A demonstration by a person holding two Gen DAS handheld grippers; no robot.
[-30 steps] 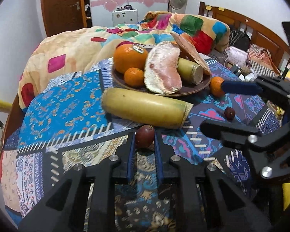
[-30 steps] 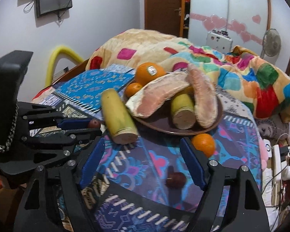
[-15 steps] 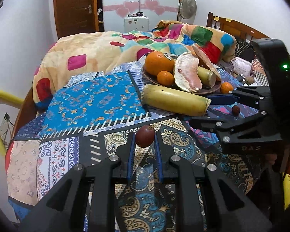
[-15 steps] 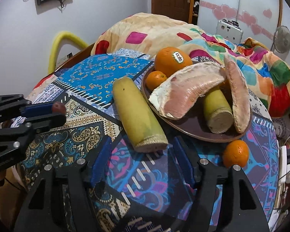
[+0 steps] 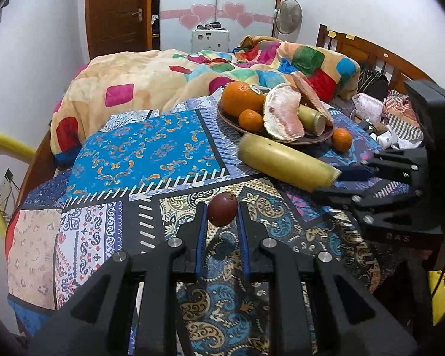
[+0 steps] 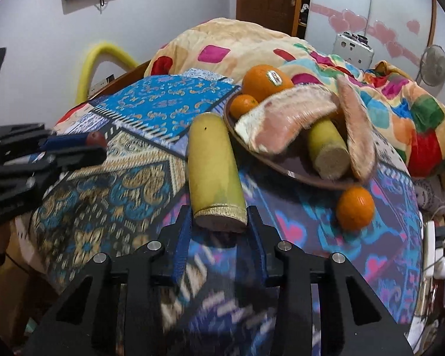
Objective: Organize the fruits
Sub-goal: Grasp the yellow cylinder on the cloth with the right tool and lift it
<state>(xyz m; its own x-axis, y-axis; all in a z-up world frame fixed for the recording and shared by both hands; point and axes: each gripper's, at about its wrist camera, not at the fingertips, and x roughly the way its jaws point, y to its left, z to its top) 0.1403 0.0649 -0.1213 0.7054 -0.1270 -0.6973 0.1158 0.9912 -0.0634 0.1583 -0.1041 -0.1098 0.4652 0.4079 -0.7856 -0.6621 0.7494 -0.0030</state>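
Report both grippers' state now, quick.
Left gripper: shut on the small dark red fruit.
Right gripper: fingers closing around the cut end of the long yellow stalk; contact looks made.

Plate (image 6: pixel 270 160) of fruit on table, long fruit (image 6: pixel 213 175) left, orange (image 6: pixel 356 207) right.

My left hand-held gripper (image 5: pixel 222 216) is clamped on a small dark-red fruit (image 5: pixel 222 209), tilted downward. My right hand-held gripper (image 6: pixel 219 222) angles down, jaws closing around the cut end of a yellow stalk (image 6: pixel 213 175).
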